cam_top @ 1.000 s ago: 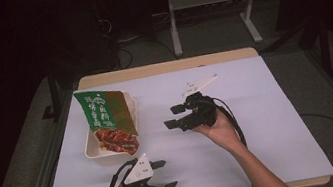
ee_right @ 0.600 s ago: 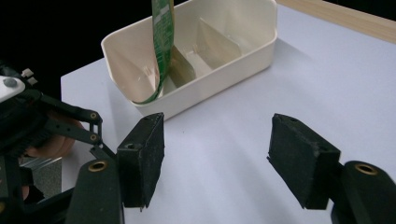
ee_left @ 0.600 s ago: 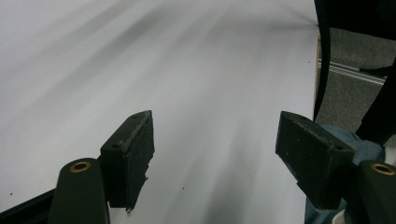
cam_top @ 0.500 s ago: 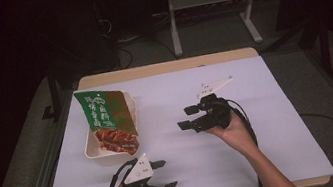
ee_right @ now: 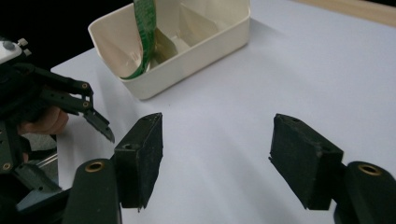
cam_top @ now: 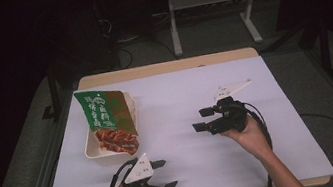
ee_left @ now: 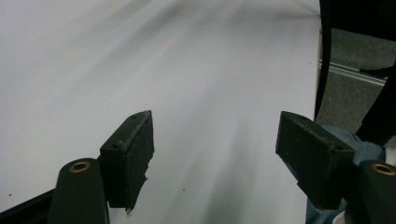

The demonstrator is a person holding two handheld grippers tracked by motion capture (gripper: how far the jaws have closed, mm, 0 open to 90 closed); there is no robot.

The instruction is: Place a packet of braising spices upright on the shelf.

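Observation:
A shallow white tray (cam_top: pixel 91 148) sits at the table's left, holding a green snack packet (cam_top: pixel 101 111) with a red-brown food picture on its lower end. In the right gripper view the tray's wall (ee_right: pixel 196 58) lies ahead, and the packet (ee_right: pixel 144 32) leans inside it. My left gripper (cam_top: pixel 165 174) rests near the front edge, below the tray, open and empty; its jaws (ee_left: pixel 224 154) stand wide over bare white table. Right of centre, my right gripper (cam_top: pixel 200 120) points left toward the tray, open with nothing between its jaws (ee_right: pixel 217 158).
A white sheet (cam_top: pixel 181 101) covers the table. Wooden edge (cam_top: pixel 165 67) shows at the back, and a desk frame (cam_top: pixel 211 5) stands on the floor beyond. One of the left gripper's fingers (ee_right: pixel 100 123) shows at the left of the right gripper view.
My right gripper has drawn back to the right, away from the tray, and a little nearer the front. The left gripper has stayed put.

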